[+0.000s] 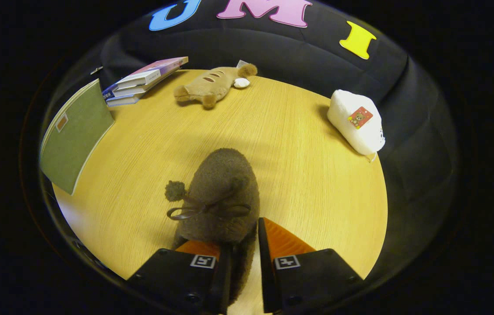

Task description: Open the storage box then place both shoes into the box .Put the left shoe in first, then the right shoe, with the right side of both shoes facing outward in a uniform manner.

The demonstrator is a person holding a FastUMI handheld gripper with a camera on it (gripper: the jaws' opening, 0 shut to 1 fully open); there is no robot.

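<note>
On a round, pale wood-grain surface (308, 183) set against the booth's dark cloth wall, a fuzzy brown slipper-style shoe (223, 192) with a thin ribbon bow and a small pompom sits nearest the camera, its toe pointing away across the wood. The tongs (245, 245) are closed in on the shoe's rear edge: one finger lies tucked under the fuzzy rim on the left, the other stands just beside it on the right, and a strip of the shoe's dark edge fills the narrow gap between them, so the tongs appear to be grasping the shoe at its heel opening. Whether the sole touches the wood or hangs just above it cannot be told.

Well apart to the left, a flat green folder (76, 135) overhangs the surface's rim. Beyond it, near the far left edge, a short stack of paperback books (139, 83) lies fanned out. On the right, a white cloth pouch (355, 124) bearing a small red square patch rests at the rim, partly off the wood. At the far side, beyond the shoe, a tan plush toy animal (209, 85) lies on its side, with a small white oval object (241, 82) touching it near its tail end.
</note>
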